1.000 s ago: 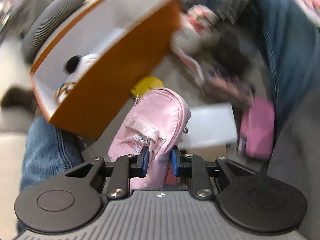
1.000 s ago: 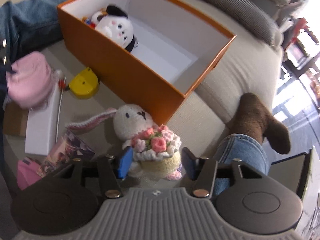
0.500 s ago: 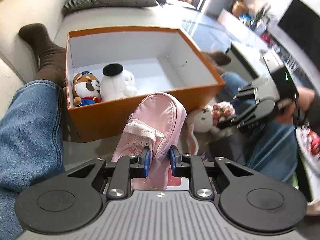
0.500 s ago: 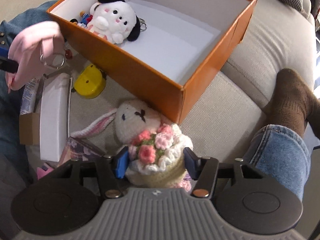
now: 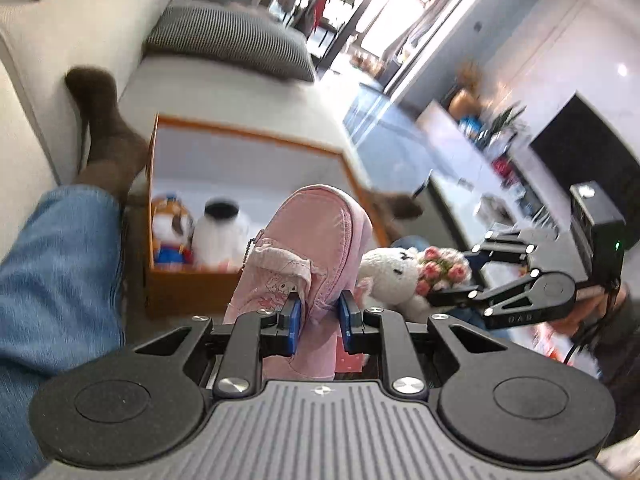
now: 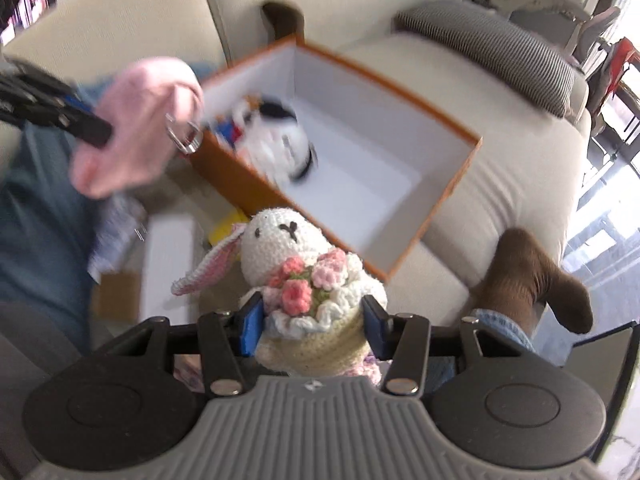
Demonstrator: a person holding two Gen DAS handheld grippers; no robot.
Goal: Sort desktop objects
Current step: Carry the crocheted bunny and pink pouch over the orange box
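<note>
You are seated on a beige sofa (image 6: 520, 168), with a striped grey cushion (image 6: 492, 56) lying on it beyond the box. Your legs in blue jeans (image 5: 56, 272) and brown socks (image 6: 532, 280) flank the work area.

The orange box (image 6: 452, 200) stands open on the sofa seat between your legs; its interior is white. In its near corner, as the left wrist view shows it, two plush toys sit side by side: a white plush with a black cap (image 5: 220, 236) and a smaller brown-and-white plush in blue (image 5: 170, 232). The rest of the box floor is bare.

Outside the box, on the seat, lie a white flat carton (image 6: 168, 264), a piece of brown cardboard (image 6: 116, 296) and a yellow item (image 6: 224, 228), partly hidden and blurred.

Your left gripper (image 5: 319, 318) has its pads pressed narrowly on the lower edge of the pink pouch (image 5: 316, 248), which stands upright above the fingers, raised in front of the box's near wall. A metal ring (image 6: 184, 136) hangs from the pouch.

Your right gripper (image 6: 312, 324) carries the crocheted rabbit (image 6: 288, 244), lifted clear of the seat just outside the box's near corner. Its jaws are closing, at a medium width, and the pads bear on the rabbit's cream base below its pink flower bouquet (image 6: 308, 284).
</note>
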